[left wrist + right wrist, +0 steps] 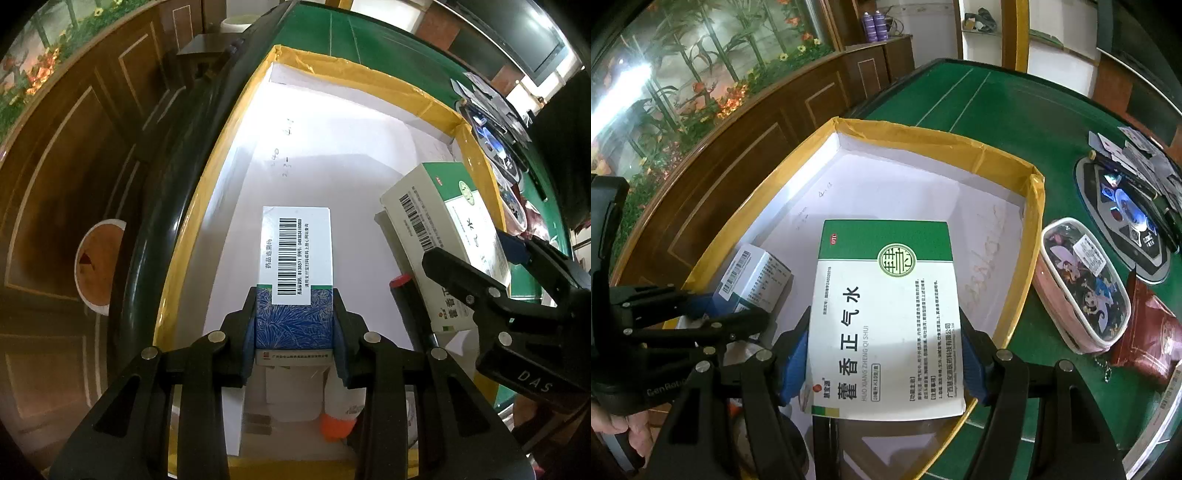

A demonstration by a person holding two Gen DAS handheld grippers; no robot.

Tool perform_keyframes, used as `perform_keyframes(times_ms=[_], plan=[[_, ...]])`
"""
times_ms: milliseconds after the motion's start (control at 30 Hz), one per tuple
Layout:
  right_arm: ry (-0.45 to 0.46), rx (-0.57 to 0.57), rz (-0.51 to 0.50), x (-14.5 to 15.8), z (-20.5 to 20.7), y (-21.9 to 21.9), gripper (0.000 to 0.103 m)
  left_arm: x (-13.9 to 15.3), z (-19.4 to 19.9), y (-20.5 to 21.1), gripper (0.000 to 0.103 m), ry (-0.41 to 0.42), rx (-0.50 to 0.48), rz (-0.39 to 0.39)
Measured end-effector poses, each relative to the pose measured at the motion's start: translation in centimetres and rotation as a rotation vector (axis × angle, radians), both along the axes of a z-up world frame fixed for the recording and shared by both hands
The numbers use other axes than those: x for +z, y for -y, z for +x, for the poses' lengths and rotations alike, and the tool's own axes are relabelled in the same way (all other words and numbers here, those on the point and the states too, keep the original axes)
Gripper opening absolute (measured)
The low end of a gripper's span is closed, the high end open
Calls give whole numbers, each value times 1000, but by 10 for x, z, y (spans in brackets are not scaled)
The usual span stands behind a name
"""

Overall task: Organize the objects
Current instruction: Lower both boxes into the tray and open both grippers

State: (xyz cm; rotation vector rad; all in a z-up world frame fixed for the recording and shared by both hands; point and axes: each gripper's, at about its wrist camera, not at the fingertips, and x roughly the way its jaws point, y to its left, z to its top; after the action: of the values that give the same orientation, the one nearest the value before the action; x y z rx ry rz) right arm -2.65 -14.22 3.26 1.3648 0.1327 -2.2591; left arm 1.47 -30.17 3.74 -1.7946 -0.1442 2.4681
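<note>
Two grippers hold medicine boxes over a yellow-rimmed tray on a green table.

On the left, the left gripper [294, 325] pinches a narrow blue-patterned box [295, 273] between its blue pads; the jaws stand narrow, pressed on the box's two long sides, and it points steeply down over the white floor of the tray [207, 206], near the tray's left wall. Below the gripper, near the tray's near end, lies an orange-capped item [334, 424]. To the right a black pen with a red tip [404, 295] lies on the tray floor. Further right, the right gripper [886, 354] grips a wide green-and-white box [886, 317], its jaws spread broadly across the box's width, over the tray's right part. Right of the tray, on the green table [1015, 110], a pink pencil case [1082, 284] lies beside a dark red pouch [1148, 339].
</note>
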Motion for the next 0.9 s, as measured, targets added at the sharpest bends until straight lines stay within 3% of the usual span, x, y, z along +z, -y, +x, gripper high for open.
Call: perform_keyframes(times_ms=[467,800,900], plan=[[-6,10,-2,0,22,2,69,7,21,-5,34,-28,-27,-26],[-29,-2,16,0,15,6,69,5,21,-11,34,-11,-76,-23],[-29,-11,10,-1,13,4,70,5,20,-11,34,-8,-67,-61]])
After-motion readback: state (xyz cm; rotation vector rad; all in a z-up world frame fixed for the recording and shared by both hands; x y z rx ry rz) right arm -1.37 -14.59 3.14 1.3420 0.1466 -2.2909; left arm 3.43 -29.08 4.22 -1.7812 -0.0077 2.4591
